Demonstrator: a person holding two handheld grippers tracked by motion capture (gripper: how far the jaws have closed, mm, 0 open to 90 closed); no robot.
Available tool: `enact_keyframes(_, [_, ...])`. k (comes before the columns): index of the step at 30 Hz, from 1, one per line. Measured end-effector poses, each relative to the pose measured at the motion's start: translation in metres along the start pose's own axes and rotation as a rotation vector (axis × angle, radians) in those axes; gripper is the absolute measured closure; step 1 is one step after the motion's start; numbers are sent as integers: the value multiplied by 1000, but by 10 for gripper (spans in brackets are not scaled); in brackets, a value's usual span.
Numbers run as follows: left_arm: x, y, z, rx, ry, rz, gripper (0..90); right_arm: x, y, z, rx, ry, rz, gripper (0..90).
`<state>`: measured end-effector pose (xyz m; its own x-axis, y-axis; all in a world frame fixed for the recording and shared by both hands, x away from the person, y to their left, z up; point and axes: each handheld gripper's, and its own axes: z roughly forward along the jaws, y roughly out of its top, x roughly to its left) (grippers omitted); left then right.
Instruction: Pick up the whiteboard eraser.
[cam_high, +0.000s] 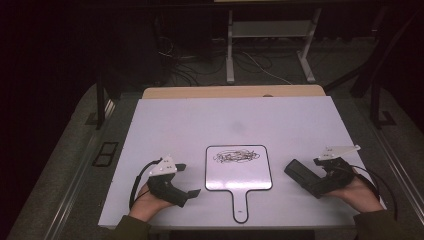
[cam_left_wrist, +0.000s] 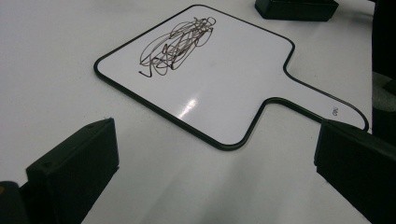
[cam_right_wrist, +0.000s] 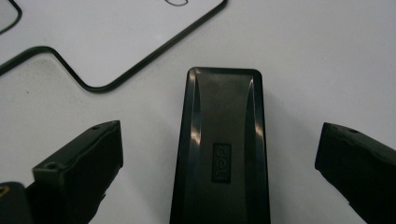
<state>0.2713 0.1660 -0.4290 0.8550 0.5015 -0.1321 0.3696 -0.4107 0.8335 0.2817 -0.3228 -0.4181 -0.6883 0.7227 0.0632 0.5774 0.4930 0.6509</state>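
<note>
Lining up on the eraser (cam_right_wrist: 219, 149): right claw (cam_right_wrist: 219, 163) is spread wide, one jaw on each side of the black block, neither jaw touching it. Eraser lies flat on the white worktop (cam_high: 190, 120), just right of the small handled whiteboard (cam_high: 239, 175), apart from its rim. In the high view the eraser (cam_high: 299, 172) sits right in front of the right claw (cam_high: 320, 175), hand low at the worktop's near right corner.

Left claw (cam_left_wrist: 215, 154) also wide, holding nothing, aimed across the board (cam_left_wrist: 210, 79) near where the handle joins it. High view has the left claw (cam_high: 186, 181) resting left of the board, not touching it.

Board sits centre-near on the worktop, handle toward the person, black scribble (cam_high: 236, 156) in its upper part.

Step, as I read it: pre-grasp on the eraser, wiping not started, scribble intact.

Next move likely calls for closing the right jaws squarely on the eraser's long sides, lifting, carrying it left over the scribble, pad face down. Left claw probably needs to pin the board's handle or edge so it won't slide during the wipe.
</note>
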Motion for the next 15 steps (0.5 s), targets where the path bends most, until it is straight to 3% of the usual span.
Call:
enact_keyframes(11, [0,0,0,0,-2,-1,0,2,-3,1,47,-12,7,50])
enact_keyframes(15, [0,0,0,1,-2,1,0,3,-4,3,62,-3,-4,123])
